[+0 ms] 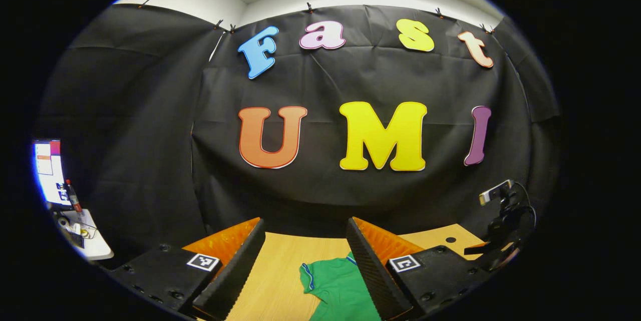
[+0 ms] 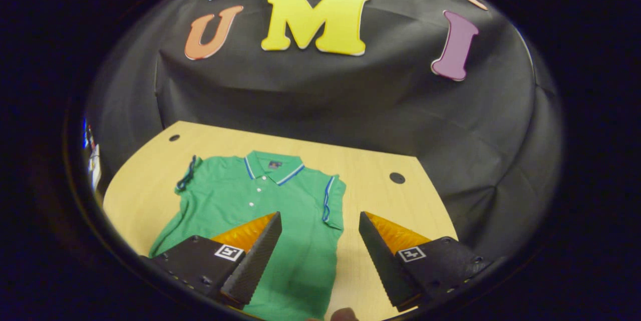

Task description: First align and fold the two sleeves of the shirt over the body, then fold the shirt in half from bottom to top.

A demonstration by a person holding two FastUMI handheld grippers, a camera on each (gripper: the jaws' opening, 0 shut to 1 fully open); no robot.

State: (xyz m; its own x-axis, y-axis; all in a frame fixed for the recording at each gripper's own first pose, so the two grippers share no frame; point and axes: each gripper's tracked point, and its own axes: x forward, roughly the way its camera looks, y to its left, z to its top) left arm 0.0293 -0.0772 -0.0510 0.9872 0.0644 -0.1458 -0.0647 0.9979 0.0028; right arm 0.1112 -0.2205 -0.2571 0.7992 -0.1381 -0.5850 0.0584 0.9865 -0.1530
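**Green polo flat on table, both grippers spread**

Green short-sleeved polo shirt with blue-and-white trim lying flat on the light wooden table, collar toward the far wall, hem toward the near edge, long axis near-to-far. Sleeves folded inward. Left gripper spread wide, empty, above a sleeve. Right gripper likewise spread, empty, over the shirt's right side.
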